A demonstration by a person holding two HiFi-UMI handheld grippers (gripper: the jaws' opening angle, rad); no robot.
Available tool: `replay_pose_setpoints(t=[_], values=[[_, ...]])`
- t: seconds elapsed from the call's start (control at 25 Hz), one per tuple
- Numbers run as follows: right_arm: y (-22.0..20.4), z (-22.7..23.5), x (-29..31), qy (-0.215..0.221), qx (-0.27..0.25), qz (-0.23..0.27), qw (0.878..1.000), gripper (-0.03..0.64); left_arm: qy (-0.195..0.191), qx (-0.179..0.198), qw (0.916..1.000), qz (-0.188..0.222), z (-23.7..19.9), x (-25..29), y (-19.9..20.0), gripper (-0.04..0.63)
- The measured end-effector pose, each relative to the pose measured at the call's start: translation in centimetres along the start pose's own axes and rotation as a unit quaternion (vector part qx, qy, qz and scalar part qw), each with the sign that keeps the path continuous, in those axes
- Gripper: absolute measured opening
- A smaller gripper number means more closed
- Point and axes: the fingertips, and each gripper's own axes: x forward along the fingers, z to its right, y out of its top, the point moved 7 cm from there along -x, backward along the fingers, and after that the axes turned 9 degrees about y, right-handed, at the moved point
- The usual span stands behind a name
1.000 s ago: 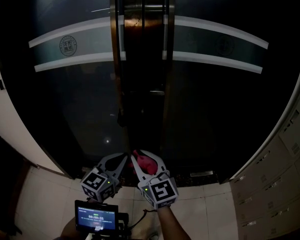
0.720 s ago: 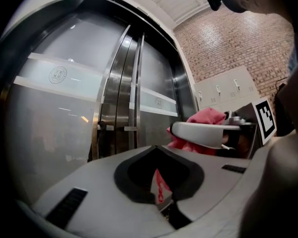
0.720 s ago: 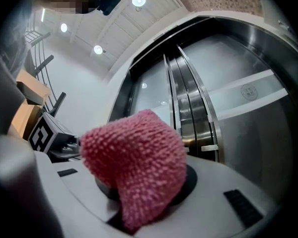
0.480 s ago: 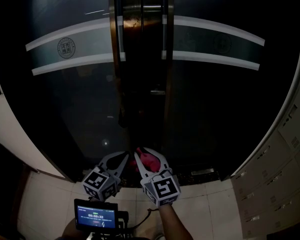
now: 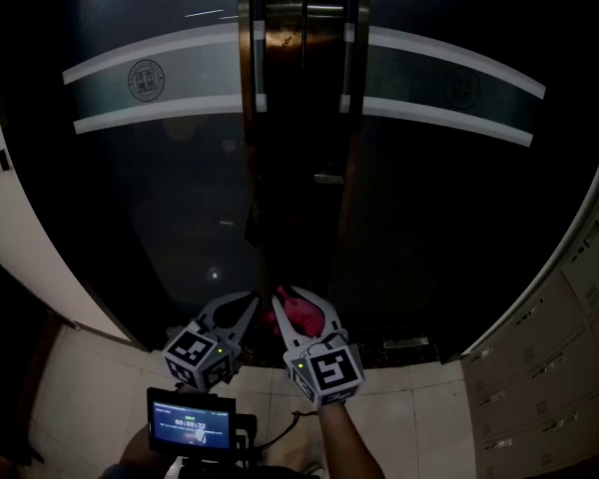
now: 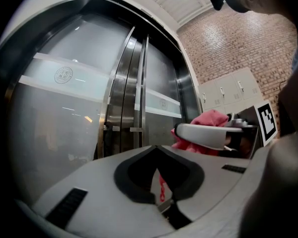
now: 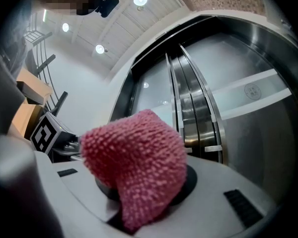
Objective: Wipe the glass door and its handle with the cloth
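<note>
**At the foot of the glass door, cloth in the right gripper**

Along the left side, the dark leaf of the double glass door (image 5: 160, 198) carries two pale frosted bands with a round emblem (image 5: 147, 78) between them. Below that leaf lies the tiled floor (image 5: 90, 397), and a small lit screen (image 5: 190, 425) sits at the bottom edge of the head view.

Just above the screen, near the door's bottom edge, the left gripper (image 6: 156, 148) points at the glass. Its jaws are drawn together at the tips and grip nothing.

At the middle, where the two leaves meet in metal frames, the handle (image 5: 247, 58) runs upright as a slim bar, with a matching bar on the other leaf. It is high up, well apart from both grippers.

Just beside the left gripper, the right gripper (image 5: 295, 302) is clamped on the pink knitted cloth (image 7: 136, 157). The cloth bulges up out of the jaws in a rounded bunch and is clear of the glass. A bare forearm (image 5: 341, 445) leads down from this gripper.

Along the right side, beyond the door's curved frame, stands a bank of pale lockers (image 5: 559, 367).
</note>
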Motion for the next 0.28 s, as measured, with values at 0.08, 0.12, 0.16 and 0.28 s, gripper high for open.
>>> replay_pose_setpoints(t=[0.08, 0.12, 0.16, 0.28], values=[[-0.11, -0.19, 0.12, 0.004, -0.001, -0.005, 1.000, 0.074, 0.003, 0.001, 1.0000, 0.001, -0.09, -0.19, 0.07, 0.009], [-0.17, -0.24, 0.13, 0.006, -0.002, -0.007, 1.000, 0.074, 0.005, 0.001, 1.0000, 0.002, -0.11, -0.27, 0.07, 0.009], [-0.17, -0.24, 0.13, 0.007, -0.003, -0.006, 1.000, 0.074, 0.006, 0.001, 1.0000, 0.003, -0.18, -0.28, -0.03, 0.009], [-0.08, -0.08, 0.11, 0.008, -0.004, -0.005, 1.000, 0.074, 0.008, 0.005, 0.9999, 0.006, -0.39, -0.12, -0.34, 0.009]])
